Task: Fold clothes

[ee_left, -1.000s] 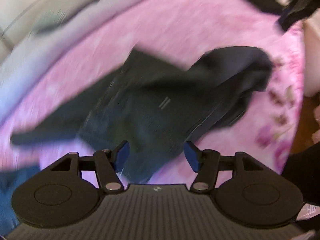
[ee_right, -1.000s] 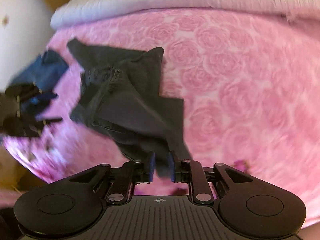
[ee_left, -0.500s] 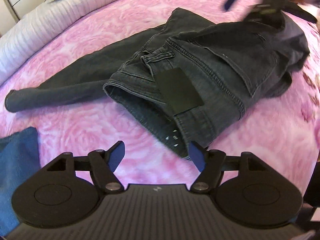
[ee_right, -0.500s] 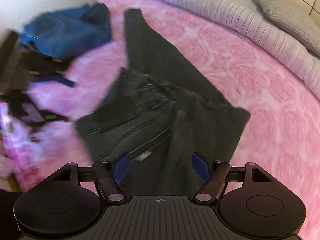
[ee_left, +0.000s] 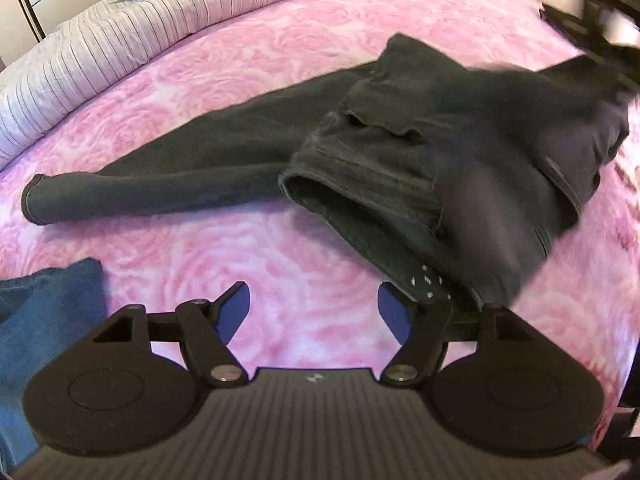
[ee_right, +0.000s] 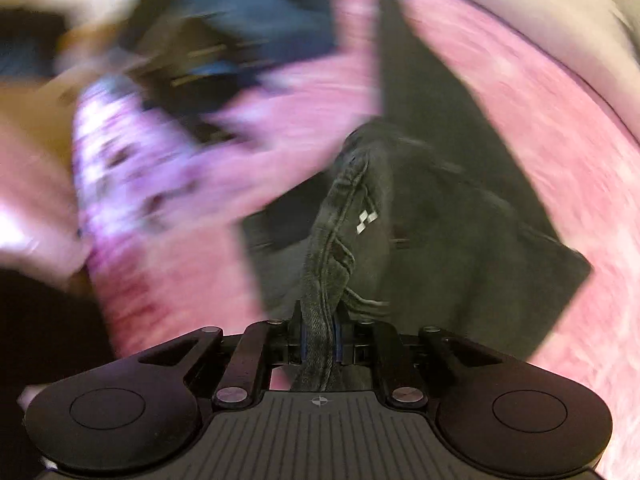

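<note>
A pair of black jeans (ee_left: 400, 160) lies crumpled on the pink rose-patterned bedspread (ee_left: 240, 60), one leg stretched out to the left. My left gripper (ee_left: 314, 312) is open and empty, just in front of the waistband opening. My right gripper (ee_right: 320, 332) is shut on the jeans' waistband (ee_right: 332, 240), which runs up from between the jaws. The right gripper also shows, blurred, at the far right of the left wrist view (ee_left: 600, 28), above the jeans.
Blue jeans (ee_left: 36, 320) lie at the near left edge of the bed; they show blurred in the right wrist view (ee_right: 256, 28). A striped grey duvet (ee_left: 120, 28) is bunched along the far side. The bed's edge drops off at the right.
My right gripper was open half a second ago and has shut on the black jeans' waistband and is moving fast. My left gripper stays open, nearly still.
</note>
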The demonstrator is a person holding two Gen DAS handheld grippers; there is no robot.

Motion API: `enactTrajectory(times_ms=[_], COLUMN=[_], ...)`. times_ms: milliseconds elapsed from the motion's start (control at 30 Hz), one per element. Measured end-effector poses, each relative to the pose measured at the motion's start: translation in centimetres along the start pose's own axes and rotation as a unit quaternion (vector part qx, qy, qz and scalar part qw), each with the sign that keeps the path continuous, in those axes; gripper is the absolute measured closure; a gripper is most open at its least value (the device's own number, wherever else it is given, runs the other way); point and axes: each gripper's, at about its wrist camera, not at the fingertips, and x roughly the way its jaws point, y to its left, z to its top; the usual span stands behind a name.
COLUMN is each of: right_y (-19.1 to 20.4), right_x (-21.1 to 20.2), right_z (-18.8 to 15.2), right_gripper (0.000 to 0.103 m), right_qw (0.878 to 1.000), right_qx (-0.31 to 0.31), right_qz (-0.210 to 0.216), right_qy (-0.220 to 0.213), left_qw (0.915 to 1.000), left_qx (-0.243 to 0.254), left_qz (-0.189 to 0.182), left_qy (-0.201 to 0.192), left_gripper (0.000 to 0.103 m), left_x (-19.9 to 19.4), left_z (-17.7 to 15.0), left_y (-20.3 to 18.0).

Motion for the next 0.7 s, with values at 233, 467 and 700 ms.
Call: enactTrajectory(times_ms=[233,467,700], right_y=[6.5,8.3,8.8], right_x=[-1.7,-1.4,-0.8], right_z=[-3.9,-6.0,-6.7], right_gripper=[0.092,0.092,0.092], right_qw=[0.999,0.998,0.998], right_qx=[0.006,0.031,-0.003], right_qz=[0.044,0.052,0.059], right_qy=[0.0,-0.007,0.004], left_qw=[0.9999,0.9991,0.9997], left_qx=[0.008,0.041,0.011], left_qz=[-0.012,-0.009,-0.019], left_qy=[0.002,0.011,0.008], left_gripper=[0.036,0.036,0.036], left_x=[1.0,2.8,4.9], left_z=[2.3,4.1,6.3], left_y=[-0.2,-1.4,-0.5])
